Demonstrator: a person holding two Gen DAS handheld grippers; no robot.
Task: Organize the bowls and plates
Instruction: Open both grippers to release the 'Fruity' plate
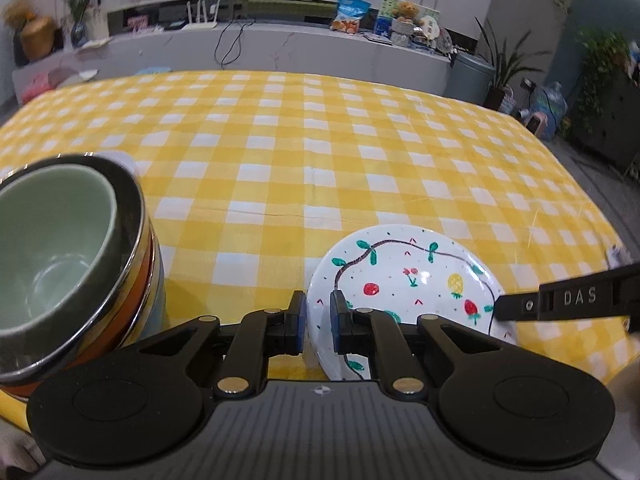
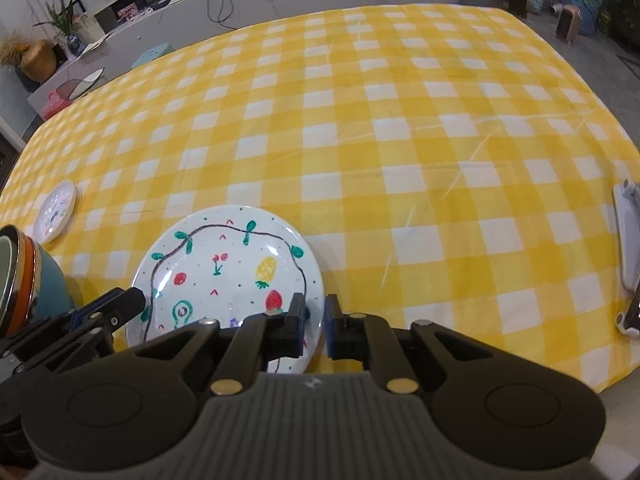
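Observation:
A white plate with painted fruit [image 1: 404,280] [image 2: 228,276] lies on the yellow checked tablecloth near the front edge. My left gripper [image 1: 318,320] straddles the plate's left rim, one finger on each side, with a narrow gap. My right gripper [image 2: 314,324] straddles the plate's right rim the same way; its finger [image 1: 560,300] shows in the left wrist view. A stack of bowls [image 1: 68,264] [image 2: 24,280], green one on top, stands to the left of the plate. A small white saucer [image 2: 56,210] lies further left.
A white flat object [image 2: 628,248] lies at the table's right edge. The table's far half is bare yellow checked cloth [image 2: 400,100]. Behind the table run a grey counter with plants, vases and packets [image 1: 352,12].

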